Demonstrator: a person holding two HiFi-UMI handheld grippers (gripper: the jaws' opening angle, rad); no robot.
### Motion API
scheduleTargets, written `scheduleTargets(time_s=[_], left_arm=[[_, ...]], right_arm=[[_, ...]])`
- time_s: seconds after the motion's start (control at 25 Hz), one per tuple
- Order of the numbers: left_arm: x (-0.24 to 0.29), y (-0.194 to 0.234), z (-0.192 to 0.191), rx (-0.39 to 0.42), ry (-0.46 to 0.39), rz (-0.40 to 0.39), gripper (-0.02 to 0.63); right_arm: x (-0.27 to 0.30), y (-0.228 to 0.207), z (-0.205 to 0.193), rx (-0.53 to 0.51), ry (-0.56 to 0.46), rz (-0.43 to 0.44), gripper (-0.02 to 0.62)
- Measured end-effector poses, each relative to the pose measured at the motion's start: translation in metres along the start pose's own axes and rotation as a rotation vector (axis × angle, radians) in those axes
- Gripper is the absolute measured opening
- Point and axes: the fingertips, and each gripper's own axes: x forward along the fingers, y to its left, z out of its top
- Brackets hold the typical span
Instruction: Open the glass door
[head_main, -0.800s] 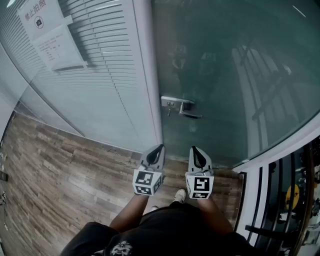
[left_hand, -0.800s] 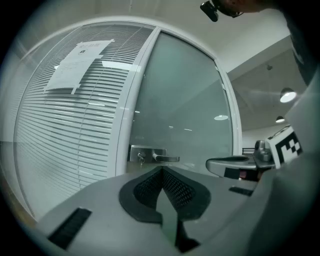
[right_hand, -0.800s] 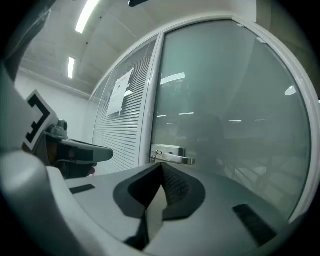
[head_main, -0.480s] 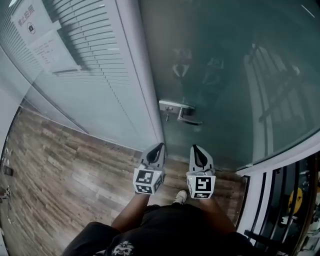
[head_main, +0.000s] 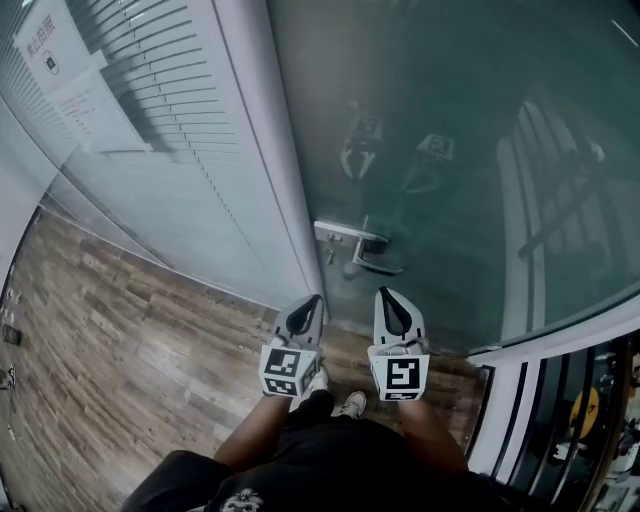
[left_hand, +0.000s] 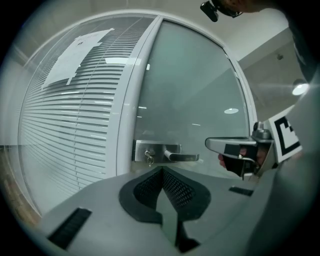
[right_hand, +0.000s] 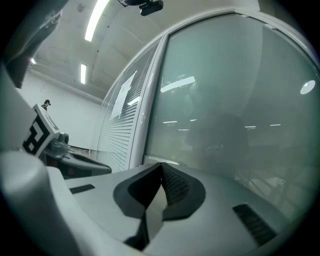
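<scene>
I hold both grippers side by side, roughly level, short of the glass door (head_main: 440, 130) and touching nothing. The left gripper (head_main: 312, 306) has its jaws pressed together with nothing between them, and the right gripper (head_main: 390, 304) is the same, closed and empty. The door is straight ahead, frosted greenish glass, with its latch edge against the white frame (head_main: 262, 150). The lever handle (head_main: 374, 264) is metal and sticks out from a lock plate (head_main: 338, 231) on that edge, beyond and above the two jaw tips and well apart from them. In the left gripper view the handle lies just above the closed tip (a small key or tag hangs from the plate, I can't tell which). Left of the frame is a glass panel with white blinds (head_main: 170, 120) behind it and paper notices (head_main: 62, 62) stuck on. There is wood floor (head_main: 120, 340) underfoot, and one shoe (head_main: 352, 403) shows between my arms.
</scene>
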Motion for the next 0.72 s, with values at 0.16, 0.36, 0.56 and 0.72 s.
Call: scheduleTargets(time_s=[0.16, 0.36, 0.56, 0.72], left_arm=[[0.023, 0.014, 0.007, -0.001, 0.01, -0.021, 0.006], [0.045, 0.03, 0.016, 0.022, -0.045, -0.031, 0.006], [0.054, 0.043, 0.011, 0.002, -0.028, -0.039, 0.006], [0.057, 0.044, -0.001, -0.028, 0.022, -0.052, 0.006]], right_arm=[[0.031, 0.003, 0.008, -0.143, 0.069, 0.086, 0.022], [0.062, 0.003, 0.0, -0.335, 0.211, 0.247, 0.106], [0.081, 0.004, -0.031, -0.611, 0.386, 0.387, 0.155], [0.09, 0.005, -0.057, -0.755, 0.546, 0.497, 0.155]])
